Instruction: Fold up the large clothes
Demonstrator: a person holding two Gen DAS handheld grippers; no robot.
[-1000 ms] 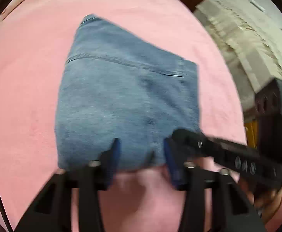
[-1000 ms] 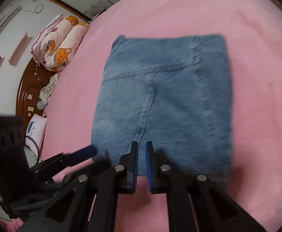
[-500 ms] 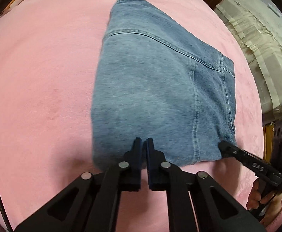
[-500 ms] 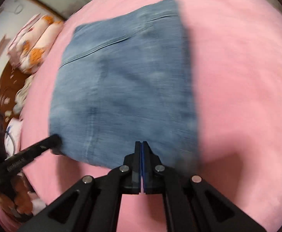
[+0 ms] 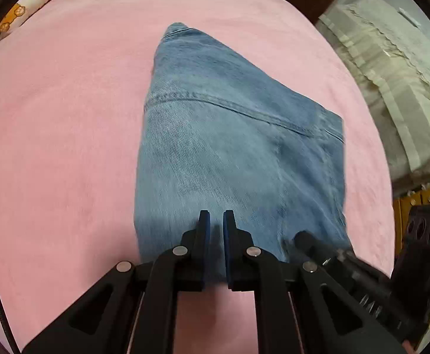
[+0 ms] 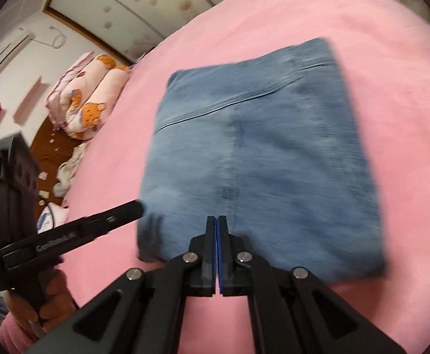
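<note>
Folded blue jeans (image 5: pixel 232 147) lie in a compact rectangle on the pink bedspread (image 5: pixel 61 118); they also show in the right wrist view (image 6: pixel 262 153). My left gripper (image 5: pixel 215 221) sits over the near edge of the jeans with a narrow gap between its blue pads, holding nothing that I can see. My right gripper (image 6: pixel 216 224) is shut, pads together, over the near edge of the jeans; no cloth shows between them. Each gripper shows in the other's view, the right one (image 5: pixel 306 240) and the left one (image 6: pixel 132 208), both at the near edge.
The pink bedspread (image 6: pixel 392 59) spreads wide around the jeans. Bear-print pillows (image 6: pixel 91 109) lie at the head of the bed. A stack of pale bedding (image 5: pixel 392 88) stands past the bed's right side. A wooden floor with scattered items (image 6: pixel 55 159) lies beside the bed.
The left gripper was wide open, shut half a second ago, and now shows a small gap. The right gripper closed its small gap and stays shut. Both views shifted over the jeans.
</note>
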